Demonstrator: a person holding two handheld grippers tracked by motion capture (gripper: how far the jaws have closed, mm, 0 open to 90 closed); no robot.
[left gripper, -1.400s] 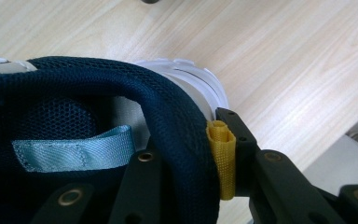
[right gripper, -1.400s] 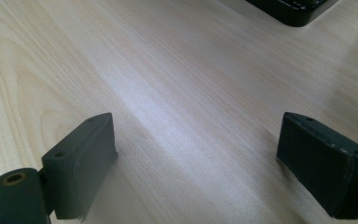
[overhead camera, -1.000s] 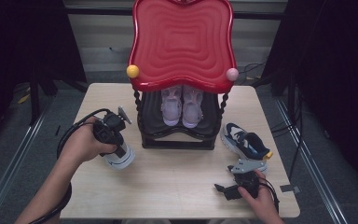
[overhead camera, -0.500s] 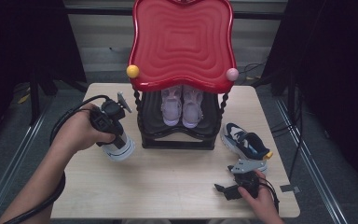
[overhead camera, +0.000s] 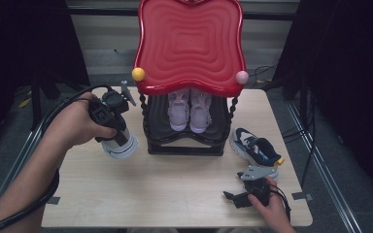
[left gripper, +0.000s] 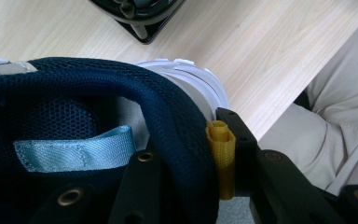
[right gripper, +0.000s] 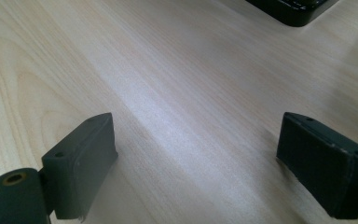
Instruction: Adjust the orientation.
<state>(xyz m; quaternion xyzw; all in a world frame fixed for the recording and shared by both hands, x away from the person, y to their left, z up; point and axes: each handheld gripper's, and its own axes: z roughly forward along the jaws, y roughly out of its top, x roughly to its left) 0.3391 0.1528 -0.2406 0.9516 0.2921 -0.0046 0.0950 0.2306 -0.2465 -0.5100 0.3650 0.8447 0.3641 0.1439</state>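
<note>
My left gripper [overhead camera: 112, 127] is shut on the heel collar of a navy and white sneaker [overhead camera: 120, 146], which hangs sole-out above the table's left side, close to the rack. In the left gripper view the jaws pinch the navy mesh collar [left gripper: 121, 88] next to its yellow pull tab [left gripper: 221, 156]. The matching sneaker [overhead camera: 256, 149] lies on the table right of the rack. My right gripper [overhead camera: 237, 199] rests near the front right edge, and its jaws stand wide open over bare wood [right gripper: 196, 158].
A black shoe rack [overhead camera: 184, 145] with a red wavy top [overhead camera: 189, 43] stands at the table's back middle and holds a pair of pale lilac shoes [overhead camera: 189, 109]. Yellow [overhead camera: 138, 74] and pink [overhead camera: 242, 77] knobs stick out at its corners. Bare tabletop [overhead camera: 165, 189] lies in front.
My left hand has lifted the sneaker up off the table and a little toward the rack. The right hand and its gripper have stayed put.
</note>
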